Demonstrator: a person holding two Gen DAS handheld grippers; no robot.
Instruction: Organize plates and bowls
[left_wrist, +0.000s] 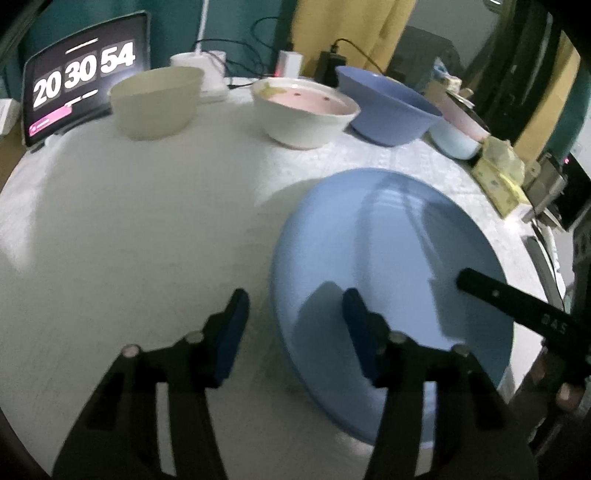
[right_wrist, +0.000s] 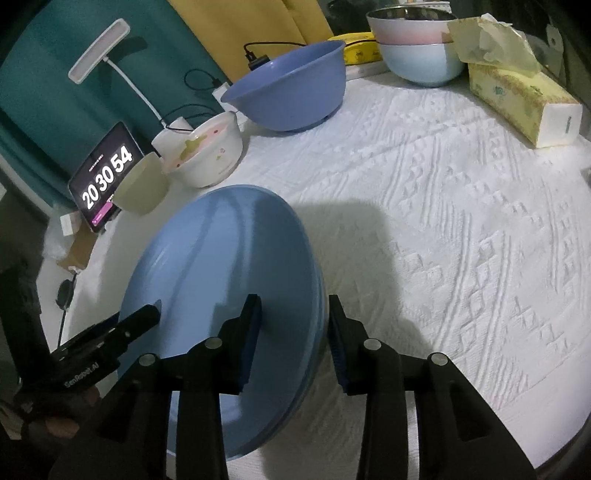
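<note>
A light blue plate lies on the white tablecloth; in the right wrist view it looks like a stack of two. My left gripper is open, its right finger over the plate's left rim, its left finger over the cloth. My right gripper is open and straddles the plate's right rim. At the back stand a beige bowl, a white bowl with a pink inside, a dark blue bowl and a pale blue and pink stack of bowls.
A tablet showing a clock leans at the back left beside a lamp base and cables. A tissue box lies at the right edge. The tablecloth is bare right of the plate.
</note>
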